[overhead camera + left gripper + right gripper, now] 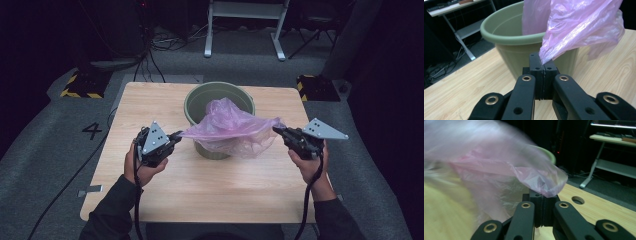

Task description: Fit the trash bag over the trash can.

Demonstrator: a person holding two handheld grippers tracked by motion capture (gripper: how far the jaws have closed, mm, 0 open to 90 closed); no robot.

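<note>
A thin pink plastic bag (227, 125) hangs stretched over the front of a green bucket (196, 102) standing on the wooden table (200, 190). My left gripper (177, 135) is shut on the bag's left edge, left of the bucket. In the left gripper view the pink bag (579, 27) rises from the closed jaws of the left gripper (543, 65), with the bucket (509, 32) right behind. My right gripper (276, 131) is shut on the bag's right edge. The right gripper view shows the bag (506, 172) pinched in the right gripper (543, 196), blurred.
The table has a round hole (578, 200) near its right side. Beyond the table stand a white desk frame (245, 25) and yellow-black striped floor blocks (80, 85). Cables run across the grey floor (50, 150) at left.
</note>
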